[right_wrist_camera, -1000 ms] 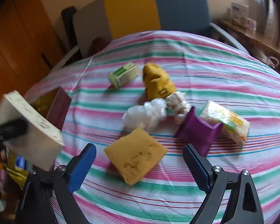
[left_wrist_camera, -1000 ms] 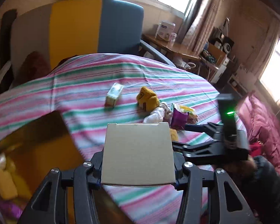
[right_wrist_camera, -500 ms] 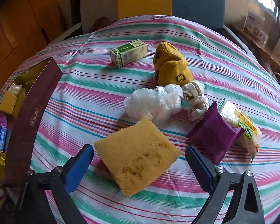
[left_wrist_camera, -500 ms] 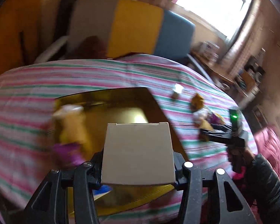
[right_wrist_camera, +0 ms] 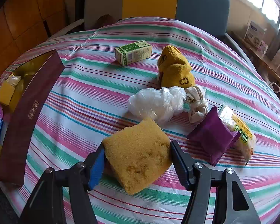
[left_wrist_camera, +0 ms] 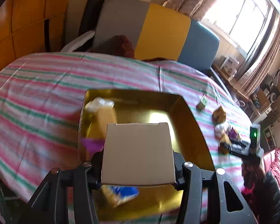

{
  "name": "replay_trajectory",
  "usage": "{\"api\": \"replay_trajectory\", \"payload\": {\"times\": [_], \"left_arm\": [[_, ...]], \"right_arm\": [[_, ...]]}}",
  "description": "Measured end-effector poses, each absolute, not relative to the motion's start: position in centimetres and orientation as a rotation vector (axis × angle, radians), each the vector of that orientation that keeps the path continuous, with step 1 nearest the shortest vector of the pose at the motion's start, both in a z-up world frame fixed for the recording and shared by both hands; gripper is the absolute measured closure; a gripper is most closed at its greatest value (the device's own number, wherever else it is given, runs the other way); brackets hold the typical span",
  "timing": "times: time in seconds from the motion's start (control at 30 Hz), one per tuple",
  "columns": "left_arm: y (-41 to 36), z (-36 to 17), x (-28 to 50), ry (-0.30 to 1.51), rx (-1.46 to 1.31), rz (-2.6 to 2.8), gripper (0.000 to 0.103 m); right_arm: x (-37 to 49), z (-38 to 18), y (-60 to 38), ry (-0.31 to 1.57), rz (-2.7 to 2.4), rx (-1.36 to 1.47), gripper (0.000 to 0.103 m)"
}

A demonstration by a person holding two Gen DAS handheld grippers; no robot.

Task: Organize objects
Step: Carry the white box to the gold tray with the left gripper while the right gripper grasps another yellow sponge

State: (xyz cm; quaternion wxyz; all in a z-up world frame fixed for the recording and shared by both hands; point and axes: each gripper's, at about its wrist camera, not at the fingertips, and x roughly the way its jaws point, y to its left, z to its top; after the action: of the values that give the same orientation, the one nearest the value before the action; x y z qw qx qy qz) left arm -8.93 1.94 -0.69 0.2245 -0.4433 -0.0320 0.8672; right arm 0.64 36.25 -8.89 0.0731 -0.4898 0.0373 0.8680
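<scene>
While the left gripper [left_wrist_camera: 138, 179] held a white carton [left_wrist_camera: 137, 153] over the gold-lined box [left_wrist_camera: 194, 130], the right gripper [right_wrist_camera: 136, 160], jaws just closing, clamped the yellow sponge [right_wrist_camera: 138, 155] on the striped tablecloth [right_wrist_camera: 84, 100]; lifting it boxward seemed next.

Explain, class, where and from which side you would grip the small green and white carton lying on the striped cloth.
Take the green and white carton across its two long side faces, coming down from above. It lies flat on its long side with bare tablecloth around it, and its narrow width should fit between a claw's fingers; gripping end to end would probably need a much wider opening. The yellow sock lies apart, to its right.
</scene>
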Motion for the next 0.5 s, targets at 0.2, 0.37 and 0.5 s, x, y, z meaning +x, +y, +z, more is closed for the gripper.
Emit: {"api": "replay_trajectory", "payload": {"times": [0.2,0.37,0.5], "left_arm": [[4.9,-1.8,-13.3,-0.033,-1.153,2.505,0.051],[6.7,-4.2,-17.3,-0.035,-1.309,2.433,0.051],[7.2,-5.0,-18.7,-0.044,-1.451,2.346,0.051]], "right_arm": [[0.7,-8.9,36.3,0.116,2.609,-1.468,0.037],[0.7,-8.9,36.3,0.113,2.61,-1.468,0.037],[0.6,-8.9,36.5,0.118,2.609,-1.468,0.037]]}}
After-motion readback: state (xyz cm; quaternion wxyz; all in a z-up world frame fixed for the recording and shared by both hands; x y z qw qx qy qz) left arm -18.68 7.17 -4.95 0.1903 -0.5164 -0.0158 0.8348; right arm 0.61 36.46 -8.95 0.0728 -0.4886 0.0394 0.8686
